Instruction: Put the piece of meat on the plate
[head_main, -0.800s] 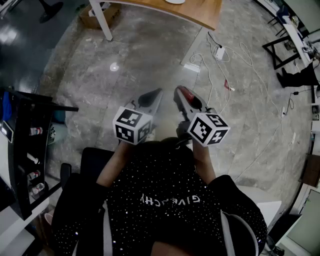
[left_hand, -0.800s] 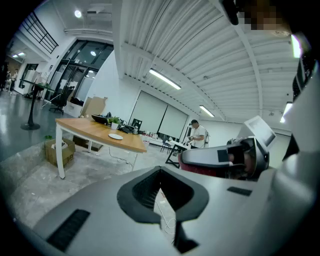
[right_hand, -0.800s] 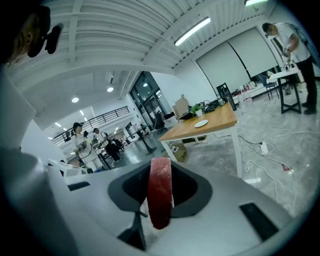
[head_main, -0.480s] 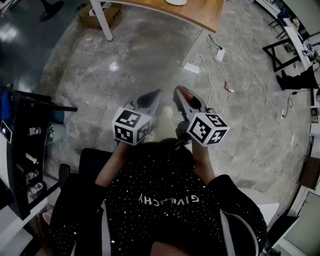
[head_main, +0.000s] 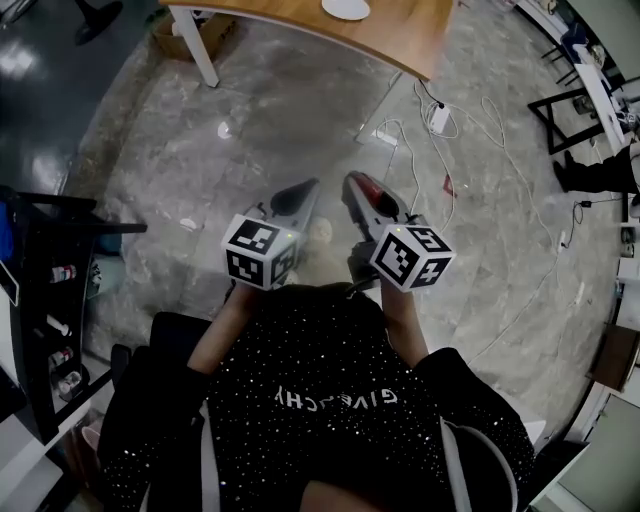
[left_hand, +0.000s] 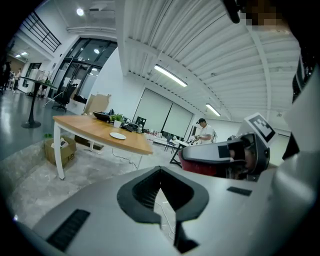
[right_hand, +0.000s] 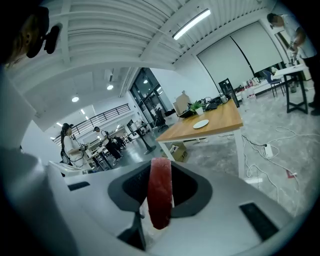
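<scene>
A red piece of meat (right_hand: 160, 192) stands upright between the jaws of my right gripper (right_hand: 161, 167), which is shut on it. From the head view its red end (head_main: 367, 187) shows at that gripper's tip (head_main: 358, 185). My left gripper (head_main: 308, 190) is held level beside it, shut with nothing in it (left_hand: 161, 168). The white plate (head_main: 345, 8) lies on a wooden table (head_main: 405, 38) ahead, well beyond both grippers; it also shows as a small white plate (right_hand: 201, 124) in the right gripper view and a white plate (left_hand: 118, 135) in the left one.
White cables and a power strip (head_main: 439, 108) lie on the stone floor right of the table leg. A cardboard box (head_main: 185, 32) sits under the table. A black shelf unit (head_main: 45, 300) stands at the left. People (right_hand: 69, 145) are far off.
The table and plate have drawn closer and lower in the head view as the person walks forward. Both grippers keep their pose and the meat stays gripped.
</scene>
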